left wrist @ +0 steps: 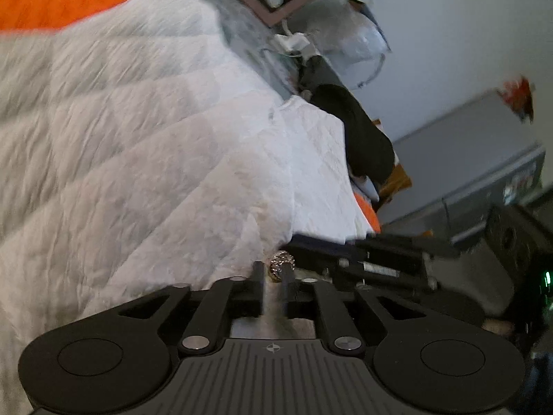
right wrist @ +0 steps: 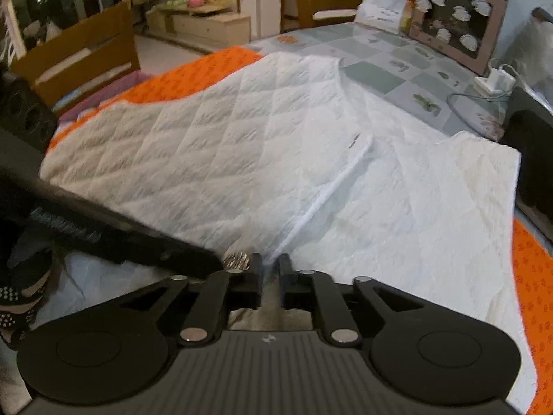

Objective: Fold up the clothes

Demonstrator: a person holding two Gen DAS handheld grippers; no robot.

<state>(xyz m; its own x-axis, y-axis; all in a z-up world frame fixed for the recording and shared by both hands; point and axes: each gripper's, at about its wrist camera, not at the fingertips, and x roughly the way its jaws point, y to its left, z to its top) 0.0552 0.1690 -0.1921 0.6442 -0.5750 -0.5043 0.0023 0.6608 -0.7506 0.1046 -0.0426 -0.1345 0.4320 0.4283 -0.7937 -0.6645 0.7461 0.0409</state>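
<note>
White quilted garment (right wrist: 262,159) lies spread over an orange mat (right wrist: 207,69) on the table (right wrist: 397,65), running from 6 toward 12 o'clock in the right wrist view; a seam or edge line runs from the jaws up toward 1 o'clock. Near hem is bunched at both grippers, likely pinched there so an edge can be lifted for a fold.

Right gripper (right wrist: 269,269): jaws nearly closed, a narrow gap with white cloth between.

Left gripper (left wrist: 273,273): jaws equally narrow, cloth between them, close alongside the right tool at 3 o'clock.

Fold stage: cannot tell; blurred.
</note>
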